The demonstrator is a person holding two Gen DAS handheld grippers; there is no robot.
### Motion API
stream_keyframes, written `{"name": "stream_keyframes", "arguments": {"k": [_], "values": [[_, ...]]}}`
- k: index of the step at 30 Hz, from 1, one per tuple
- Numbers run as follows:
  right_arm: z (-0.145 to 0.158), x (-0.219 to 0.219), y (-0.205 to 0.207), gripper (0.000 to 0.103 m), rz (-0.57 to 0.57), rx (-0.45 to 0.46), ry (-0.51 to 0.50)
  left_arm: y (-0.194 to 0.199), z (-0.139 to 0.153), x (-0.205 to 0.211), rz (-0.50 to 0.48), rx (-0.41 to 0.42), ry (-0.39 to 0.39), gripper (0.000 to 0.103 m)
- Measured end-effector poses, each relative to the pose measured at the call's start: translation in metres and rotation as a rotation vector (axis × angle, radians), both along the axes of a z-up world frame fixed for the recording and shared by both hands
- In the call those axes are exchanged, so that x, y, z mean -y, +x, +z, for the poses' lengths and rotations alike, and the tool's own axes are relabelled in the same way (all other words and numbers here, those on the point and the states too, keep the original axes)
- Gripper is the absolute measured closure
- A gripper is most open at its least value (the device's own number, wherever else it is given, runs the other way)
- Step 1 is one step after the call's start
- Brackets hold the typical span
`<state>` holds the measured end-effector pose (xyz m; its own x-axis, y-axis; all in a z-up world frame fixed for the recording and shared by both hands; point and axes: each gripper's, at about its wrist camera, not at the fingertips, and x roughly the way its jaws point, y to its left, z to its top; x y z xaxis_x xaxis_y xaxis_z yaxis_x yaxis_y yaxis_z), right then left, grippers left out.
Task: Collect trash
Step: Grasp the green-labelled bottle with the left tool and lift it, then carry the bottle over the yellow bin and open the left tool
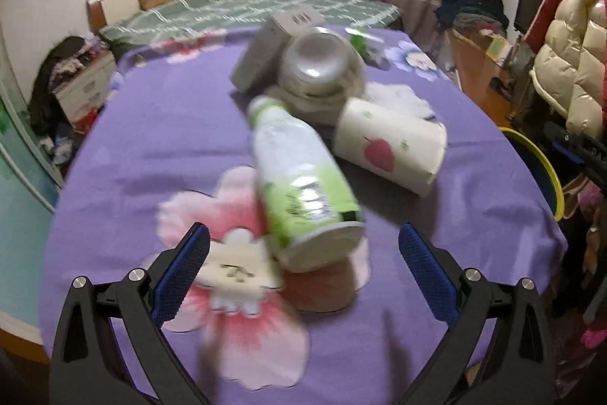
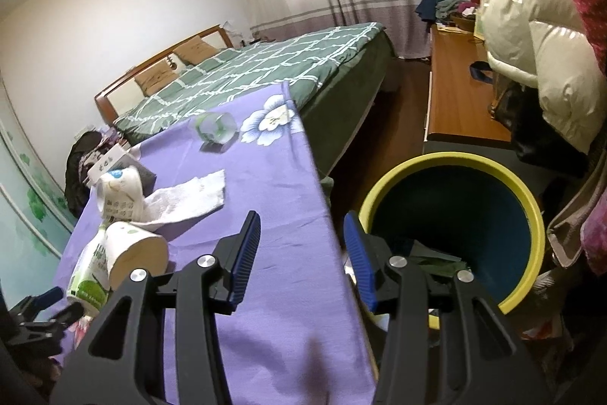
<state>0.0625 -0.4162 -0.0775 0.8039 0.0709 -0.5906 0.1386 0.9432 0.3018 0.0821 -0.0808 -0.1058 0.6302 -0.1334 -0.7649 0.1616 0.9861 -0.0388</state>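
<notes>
A green-and-white bottle (image 1: 303,185) lies on the purple flowered tablecloth (image 1: 151,147), its base towards me. My left gripper (image 1: 303,245) is open wide, with the bottle's base between the fingertips and neither pad touching it. A paper cup (image 1: 390,147) with a red print lies just right of the bottle. Behind them lie a pale round tub (image 1: 320,63), a grey box (image 1: 261,59) and a white tissue (image 1: 402,97). My right gripper (image 2: 301,226) is open with nothing between its fingers, over the table's right edge beside the yellow-rimmed bin (image 2: 451,158). The bottle (image 2: 89,276) and paper cup (image 2: 136,253) show at lower left.
A clear cup with green print (image 2: 216,128) lies at the table's far end. The bin stands on the floor right of the table, with some rubbish in its bottom. A green checked bed (image 2: 265,71) is behind, and a wooden desk (image 2: 455,93) and hanging padded coats (image 2: 531,25) are to the right.
</notes>
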Motion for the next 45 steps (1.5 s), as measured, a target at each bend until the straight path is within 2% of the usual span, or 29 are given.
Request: {"name": "stream_keyframes", "arguments": {"k": [3, 4, 5, 7, 11, 15, 19, 28, 39, 45], "values": [[0.000, -0.006, 0.001, 0.059, 0.015, -0.002, -0.002, 0.008, -0.010, 0.010, 0.013, -0.007, 0.007, 0.005], [0.000, -0.007, 0.001, 0.059, 0.018, -0.002, -0.002, 0.013, -0.012, 0.008, 0.030, -0.008, -0.004, 0.009], [-0.001, -0.007, 0.002, 0.059, 0.022, -0.003, -0.002, 0.014, -0.014, 0.008, 0.040, -0.009, -0.004, 0.017], [-0.002, -0.007, 0.003, 0.059, 0.025, -0.005, 0.002, 0.022, -0.019, 0.005, 0.059, -0.025, -0.003, 0.025], [-0.007, -0.006, 0.006, 0.059, 0.027, -0.017, 0.009, 0.025, -0.021, -0.004, 0.062, -0.026, -0.018, 0.048], [-0.007, -0.005, 0.006, 0.059, 0.025, -0.017, 0.010, 0.018, -0.012, -0.014, 0.061, 0.005, -0.020, 0.049], [-0.006, -0.004, 0.005, 0.059, 0.020, -0.012, 0.008, 0.009, 0.012, -0.021, 0.059, 0.071, 0.023, 0.050], [-0.002, -0.004, 0.002, 0.059, 0.023, -0.005, 0.006, 0.010, 0.055, -0.031, 0.061, 0.164, 0.020, 0.051], [-0.003, 0.014, -0.003, 0.059, -0.014, -0.002, 0.020, 0.026, 0.078, -0.030, 0.067, 0.203, 0.024, 0.051], [-0.006, 0.025, -0.006, 0.059, -0.031, -0.001, 0.030, 0.021, 0.097, -0.015, 0.022, 0.225, 0.033, 0.051]]}}
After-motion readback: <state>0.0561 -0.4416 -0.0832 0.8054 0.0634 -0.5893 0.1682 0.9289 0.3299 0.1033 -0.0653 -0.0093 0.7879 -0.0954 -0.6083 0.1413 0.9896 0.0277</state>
